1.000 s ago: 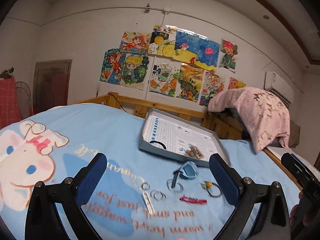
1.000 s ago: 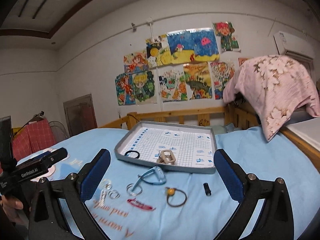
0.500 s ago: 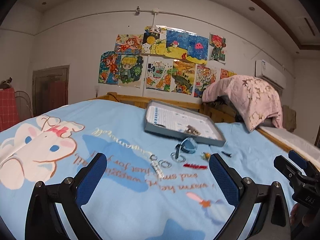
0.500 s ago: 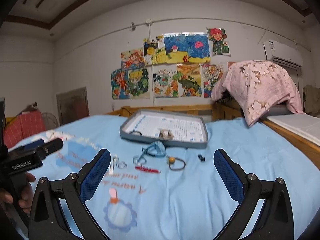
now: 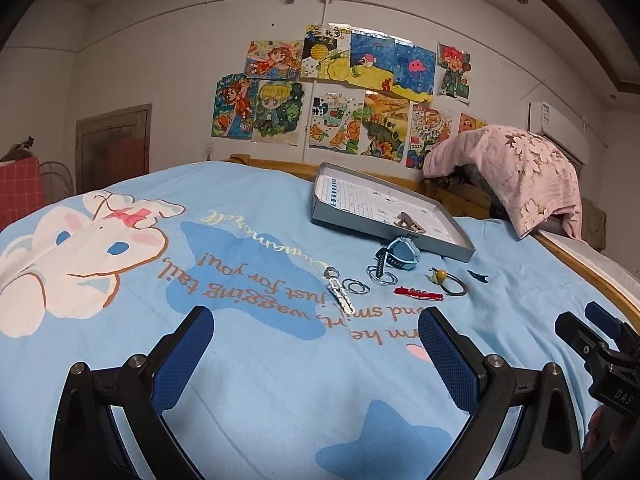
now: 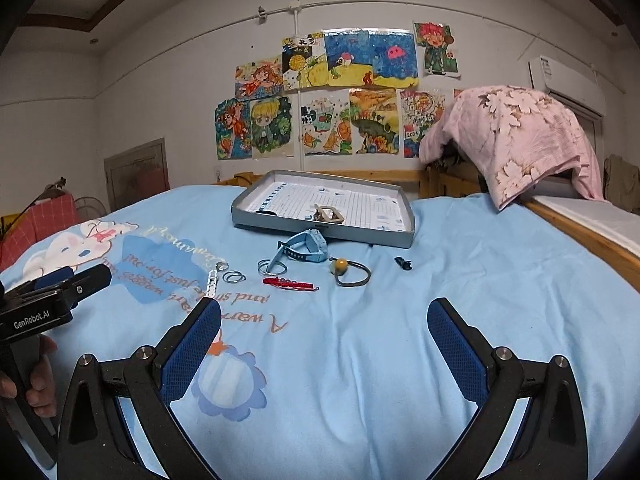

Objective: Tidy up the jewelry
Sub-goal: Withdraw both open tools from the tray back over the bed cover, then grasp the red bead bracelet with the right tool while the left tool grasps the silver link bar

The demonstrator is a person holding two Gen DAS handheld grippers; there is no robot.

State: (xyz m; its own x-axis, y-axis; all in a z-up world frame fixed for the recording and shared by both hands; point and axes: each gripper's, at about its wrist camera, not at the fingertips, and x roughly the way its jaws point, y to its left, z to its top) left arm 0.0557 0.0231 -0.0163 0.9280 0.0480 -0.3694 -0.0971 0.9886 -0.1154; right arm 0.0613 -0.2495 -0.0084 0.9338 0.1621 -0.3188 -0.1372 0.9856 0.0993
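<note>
A grey tray lies on the blue bedsheet and holds a beige hair claw. In front of it lie a blue watch, silver rings, a white clip, a red clip, a hair tie with a yellow bead and a small black clip. My left gripper and right gripper are both open, empty, and well short of the items.
A pink floral blanket hangs over the wooden bed rail at the right. Drawings hang on the far wall. The right gripper shows at the right edge of the left wrist view; the left one at the left edge of the right wrist view.
Both grippers have pulled back from the tray and items, which now look smaller and farther. Both stayed open and empty. The items have not moved.
</note>
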